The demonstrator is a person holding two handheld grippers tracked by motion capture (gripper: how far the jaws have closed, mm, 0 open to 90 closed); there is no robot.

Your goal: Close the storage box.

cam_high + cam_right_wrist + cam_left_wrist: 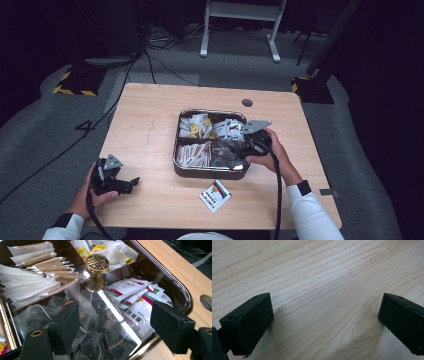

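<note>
The print on the white sachets [135, 312] is too blurred to read.

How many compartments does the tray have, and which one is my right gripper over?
4, in a two-by-two grid inside the tray: far-left, far-right, near-left, near-right. The right gripper, jaws open, hovers over the near-right compartment of clear tea bags.

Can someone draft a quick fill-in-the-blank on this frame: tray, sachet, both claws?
1. The dark four-compartment metal tray has a gold round ____ at its centre.
2. The small colourful printed sachet lies on the wooden table, ____ the tray.
3. The left claw hovers with open jaws over bare ____.
4. The right claw, jaws ____, is over the tray.

Missing: knob; outside; wood; open
</note>
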